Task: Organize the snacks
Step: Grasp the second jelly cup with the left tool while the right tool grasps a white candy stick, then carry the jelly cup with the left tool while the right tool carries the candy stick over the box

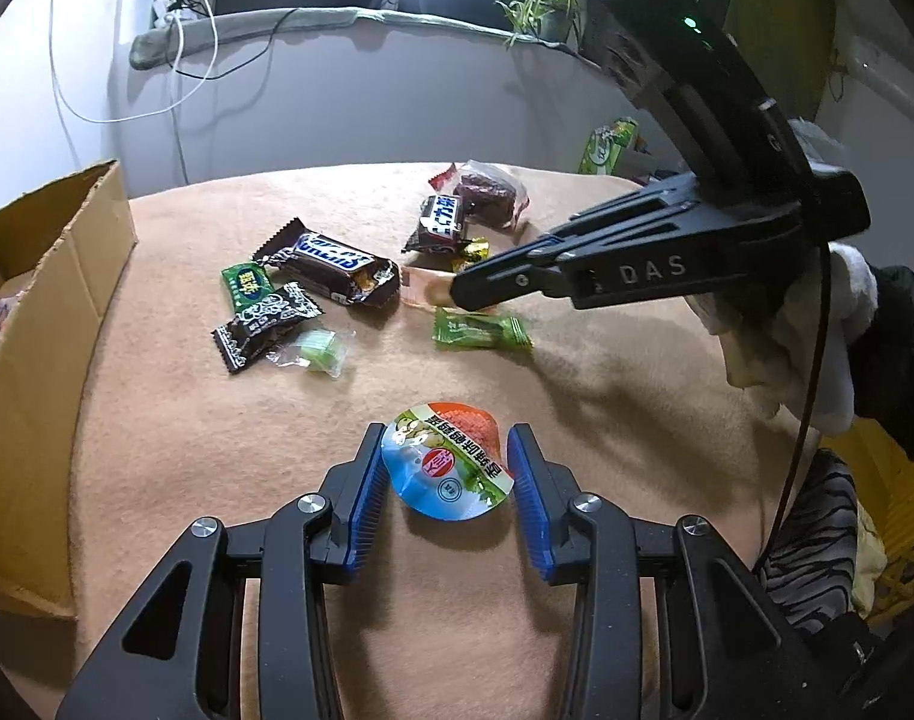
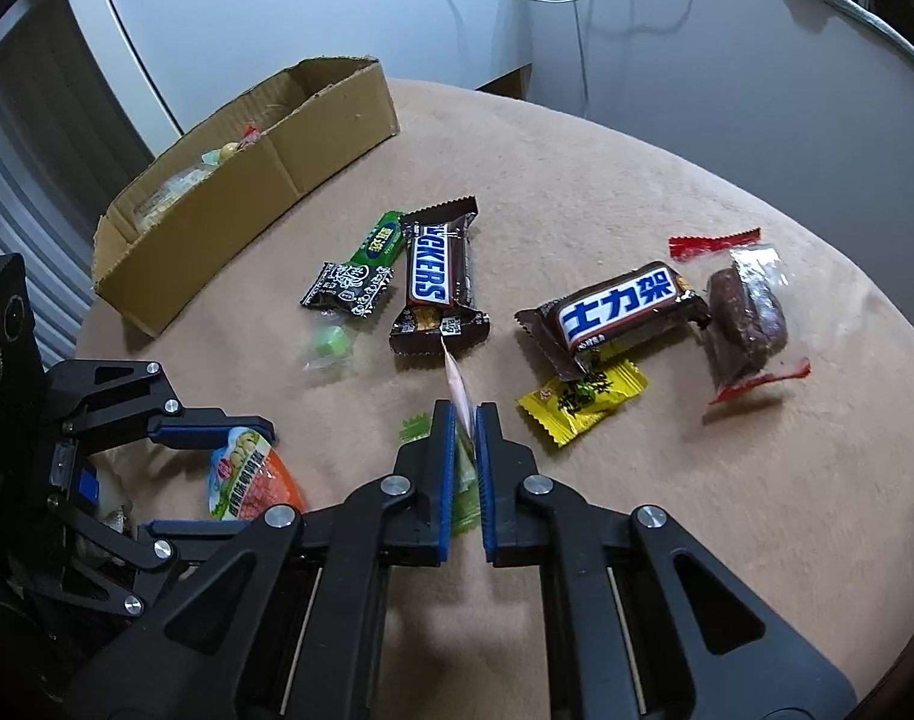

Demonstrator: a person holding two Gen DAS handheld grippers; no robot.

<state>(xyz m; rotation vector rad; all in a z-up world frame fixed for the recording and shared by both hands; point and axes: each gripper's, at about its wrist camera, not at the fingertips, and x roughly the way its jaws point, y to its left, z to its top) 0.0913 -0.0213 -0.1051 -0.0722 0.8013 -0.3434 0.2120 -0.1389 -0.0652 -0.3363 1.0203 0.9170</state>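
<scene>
Two grippers are working the snack sorting at once: the left gripper [image 1: 447, 468], jaws apart, is straddling a jelly cup [image 1: 447, 462] not yet squeezed, while the right gripper [image 2: 467, 420] is pinching a thin pink wrapper [image 2: 458, 387], each likely needing carrying to the cardboard box [image 2: 246, 180] beyond.

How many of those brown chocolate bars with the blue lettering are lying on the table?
2. One chocolate bar lies near the middle, beside the small dark and green candies. The other chocolate bar lies further right, next to the clear-wrapped brown cake. More could be hidden inside the cardboard box.
</scene>
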